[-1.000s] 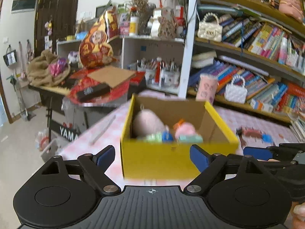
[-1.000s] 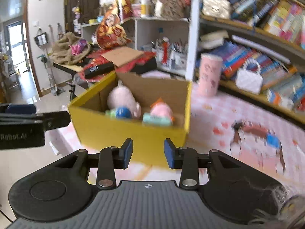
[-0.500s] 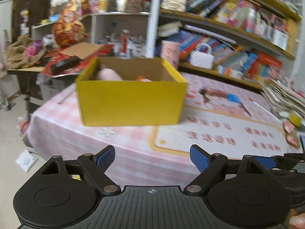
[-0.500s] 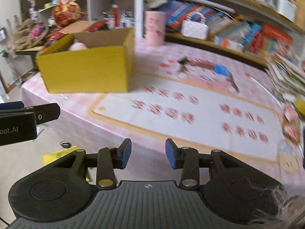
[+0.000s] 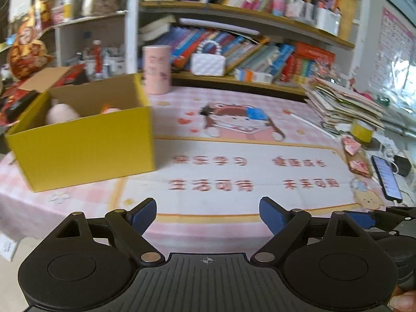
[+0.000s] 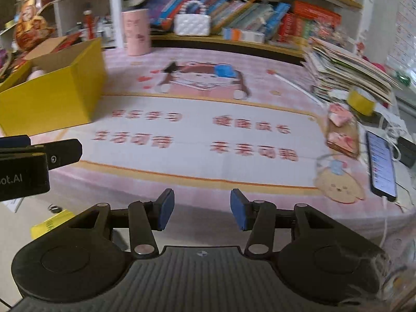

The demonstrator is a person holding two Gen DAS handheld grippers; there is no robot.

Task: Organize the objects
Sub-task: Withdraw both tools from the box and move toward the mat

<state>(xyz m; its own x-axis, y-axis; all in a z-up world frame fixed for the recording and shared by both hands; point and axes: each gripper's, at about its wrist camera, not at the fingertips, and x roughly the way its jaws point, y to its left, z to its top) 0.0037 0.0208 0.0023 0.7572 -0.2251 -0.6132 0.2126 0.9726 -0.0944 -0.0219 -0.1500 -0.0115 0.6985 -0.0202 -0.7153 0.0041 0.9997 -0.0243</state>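
Far left of both grippers, yellow box [image 5: 80,143]

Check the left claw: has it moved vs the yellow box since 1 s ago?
Yes. The left claw has backed away and swung right: the yellow box, earlier centred just ahead of it, now sits far left on the pink table mat. Claw open, empty.
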